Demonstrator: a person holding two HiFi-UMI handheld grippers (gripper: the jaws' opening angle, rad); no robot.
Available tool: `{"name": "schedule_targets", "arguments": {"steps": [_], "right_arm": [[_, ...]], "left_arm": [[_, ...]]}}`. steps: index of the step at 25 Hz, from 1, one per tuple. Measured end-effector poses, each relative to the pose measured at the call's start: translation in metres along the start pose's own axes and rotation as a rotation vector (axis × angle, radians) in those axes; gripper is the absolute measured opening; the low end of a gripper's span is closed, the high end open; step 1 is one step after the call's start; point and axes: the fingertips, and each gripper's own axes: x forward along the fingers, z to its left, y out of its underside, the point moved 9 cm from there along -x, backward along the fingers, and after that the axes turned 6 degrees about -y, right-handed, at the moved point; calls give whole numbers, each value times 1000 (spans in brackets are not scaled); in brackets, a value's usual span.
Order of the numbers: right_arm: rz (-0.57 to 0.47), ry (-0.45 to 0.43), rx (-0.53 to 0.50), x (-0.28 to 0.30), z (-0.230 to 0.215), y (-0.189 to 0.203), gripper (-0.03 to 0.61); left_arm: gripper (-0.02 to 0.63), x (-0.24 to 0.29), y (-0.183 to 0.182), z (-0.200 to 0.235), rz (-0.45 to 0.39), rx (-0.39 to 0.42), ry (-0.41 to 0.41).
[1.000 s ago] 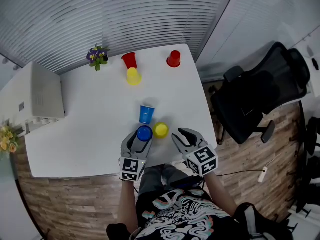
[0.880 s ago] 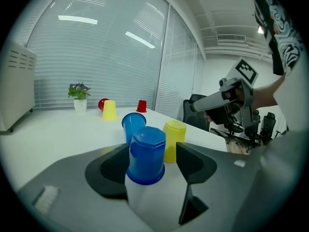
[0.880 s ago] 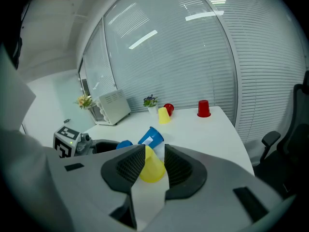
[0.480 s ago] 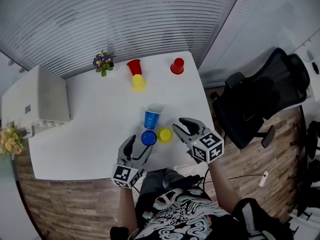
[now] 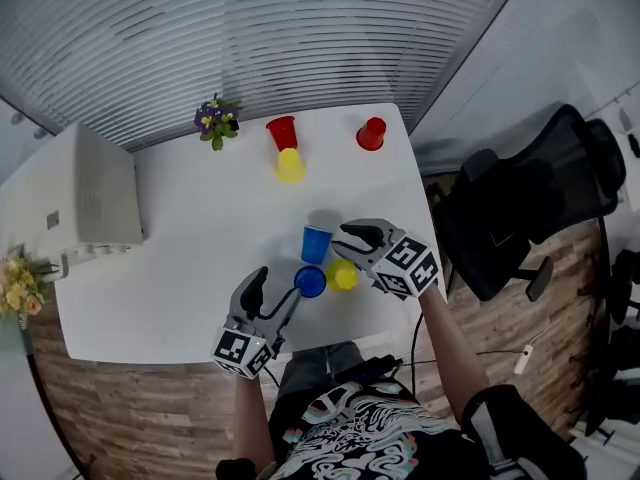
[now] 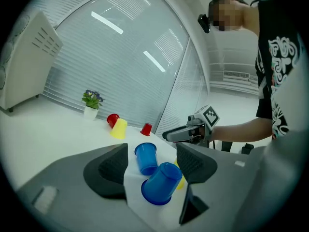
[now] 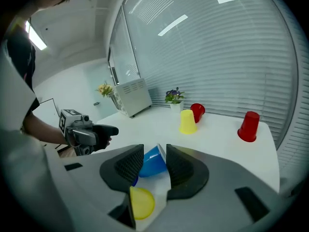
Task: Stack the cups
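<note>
My right claw (image 5: 350, 241), jaws just eased apart and gripping nothing, lines up on the upright blue cup (image 5: 316, 243) mid-tabletop (image 5: 200, 228), light, thin and crushable I judge, best pinched gently under its rim, while my left claw (image 5: 272, 290) hangs freshly opened, empty.

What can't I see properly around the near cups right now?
Near yellow cup: left gripper view, mostly behind the upside-down blue cup and a jaw.
Upside-down blue cup: right gripper view, only a sliver beside a jaw.
Upright blue cup: right gripper view, its sides covered by both jaws.
</note>
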Motion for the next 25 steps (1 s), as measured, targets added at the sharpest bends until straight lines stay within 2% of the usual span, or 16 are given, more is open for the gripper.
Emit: {"name": "schedule_targets", "arguments": {"steps": [3,6,13,15,17,25], "right_arm": [[38,-67,-31,19,-8,3,166],[77,-92,-33,32,-17,7,169],[86,-148,54,44,-33,12,120],[79,-175,77,45,-34,13,80],[72,-193,96,46,-35,13,66],[-6,-134,163,38,-40,13,29]], "left_arm": [[301,-3,5,8,20,-30,12],[301,-6,11,13,36,-52,12],[281,-12,19,24,49,-89,-20],[274,-12,20,27,57,-89,-23],[264,-12,21,29,66,-88,-26],[253,-10,13,32,50,-83,-23]]}}
